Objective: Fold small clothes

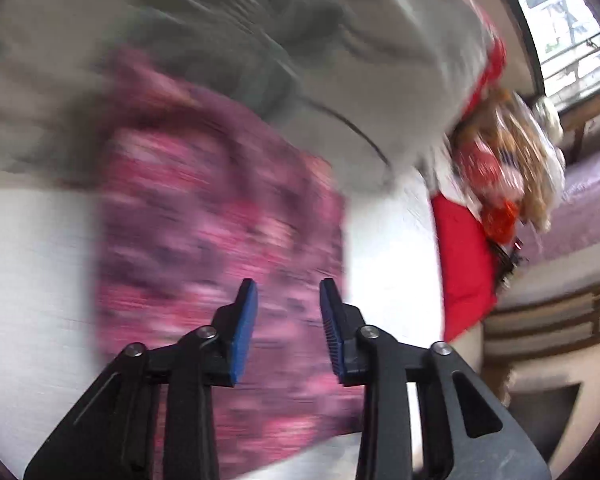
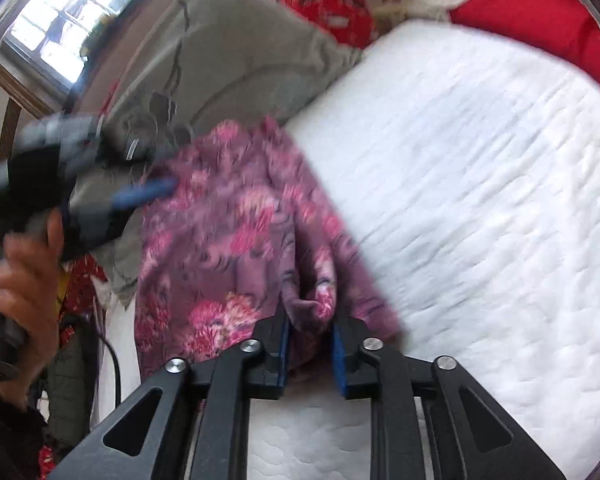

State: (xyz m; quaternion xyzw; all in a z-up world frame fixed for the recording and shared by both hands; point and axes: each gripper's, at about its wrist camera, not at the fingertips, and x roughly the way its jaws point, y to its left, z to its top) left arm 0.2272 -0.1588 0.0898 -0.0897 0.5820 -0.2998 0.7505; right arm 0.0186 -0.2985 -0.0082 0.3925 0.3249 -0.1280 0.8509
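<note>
No legible writing on floral garment (image 2: 228, 232)

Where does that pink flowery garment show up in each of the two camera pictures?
Left wrist view: pink flowery garment, blurred, fills the centre, beyond the open jaws.
Right wrist view: pink flowery garment, left of centre, one fold lying between the jaws.
Shared landmark: the grey cushion just behind it.

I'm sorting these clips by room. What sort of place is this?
Most likely a bedroom: a white quilted mattress serves as the work surface, a grey pillow lies at its edge, and a window lets in daylight. A floral garment lies on the mattress.
</note>
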